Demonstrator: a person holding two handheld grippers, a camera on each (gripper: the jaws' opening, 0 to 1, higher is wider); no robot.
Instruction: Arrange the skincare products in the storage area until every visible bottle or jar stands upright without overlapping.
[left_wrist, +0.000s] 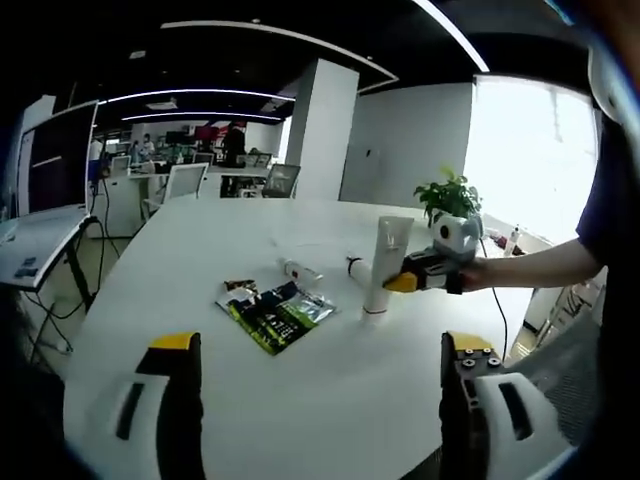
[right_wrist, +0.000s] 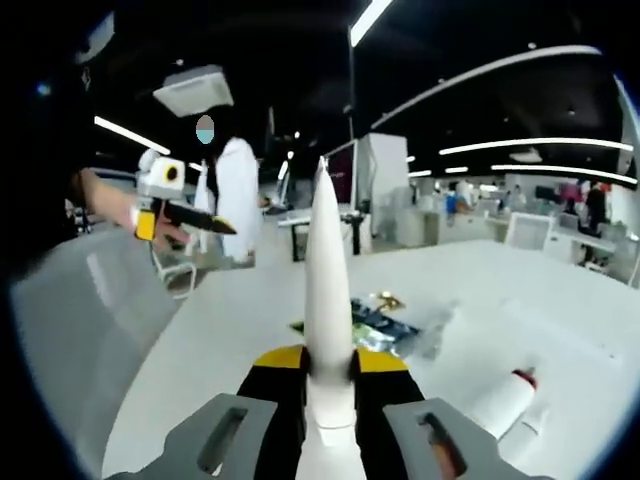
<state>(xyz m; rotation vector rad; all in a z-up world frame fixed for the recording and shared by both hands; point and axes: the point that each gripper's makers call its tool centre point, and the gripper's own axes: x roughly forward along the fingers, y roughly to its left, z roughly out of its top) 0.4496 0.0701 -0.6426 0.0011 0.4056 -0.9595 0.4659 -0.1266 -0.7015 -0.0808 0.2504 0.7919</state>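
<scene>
A white tube (left_wrist: 385, 262) stands upright on the white table (left_wrist: 200, 260), cap down, with my right gripper (left_wrist: 408, 280) shut on its lower part from the right. In the right gripper view the tube (right_wrist: 328, 270) rises between the jaws of my right gripper (right_wrist: 328, 360). A white bottle with a red ring (right_wrist: 505, 400) lies on its side to the right, and it lies just behind the tube in the left gripper view (left_wrist: 353, 266). A smaller bottle (left_wrist: 300, 270) lies flat nearby. My left gripper (left_wrist: 322, 345) hangs open over the near table, holding nothing, and it shows far left (right_wrist: 175, 215).
Green sachets (left_wrist: 275, 312) lie left of the tube on the table and show beyond it (right_wrist: 385, 325). A potted plant (left_wrist: 450, 195) stands at the table's far right. Office chairs (left_wrist: 180, 180) line the far edge. A person in a white coat (right_wrist: 235, 210) stands beyond the table.
</scene>
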